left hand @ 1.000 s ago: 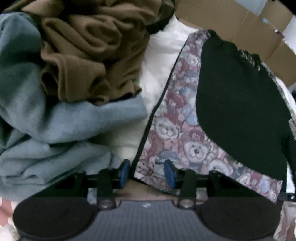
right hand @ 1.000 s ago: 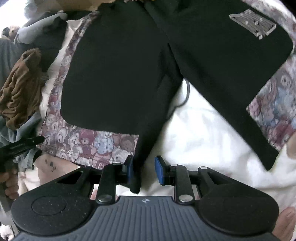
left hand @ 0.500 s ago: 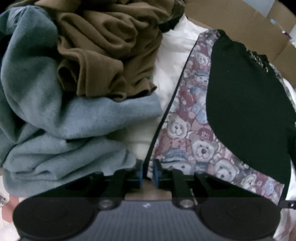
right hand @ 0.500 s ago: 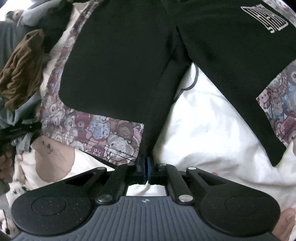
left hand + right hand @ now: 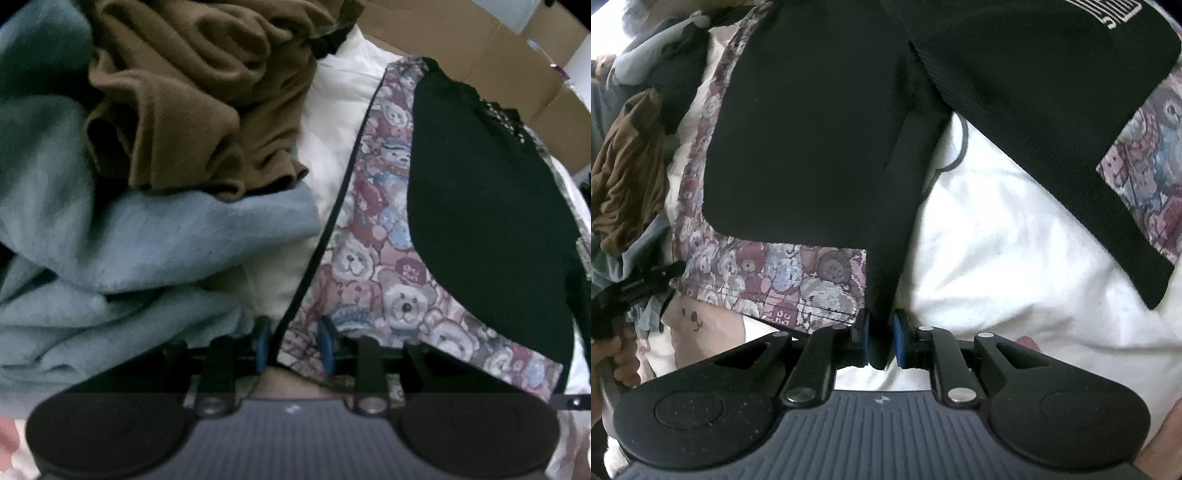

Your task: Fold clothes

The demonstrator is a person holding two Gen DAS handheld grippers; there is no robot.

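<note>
A black top with teddy-bear print panels lies spread on a white sheet. My left gripper is at its near hem corner. Its jaws are opening, and the printed corner lies loosely between the blue pads without being pressed. In the right wrist view the black body and one long black sleeve run down to my right gripper. Its jaws are opening a little, but the sleeve end fills the narrow gap and touches both pads. The other sleeve stretches off to the right.
A crumpled brown garment sits on a grey-blue one in a pile just left of the top. Cardboard stands behind the bed. A hand holds the left tool at the right view's left edge.
Both grippers closed on the cloth half a second ago and their jaws have since parted again, the left wider. The hands have barely shifted.
</note>
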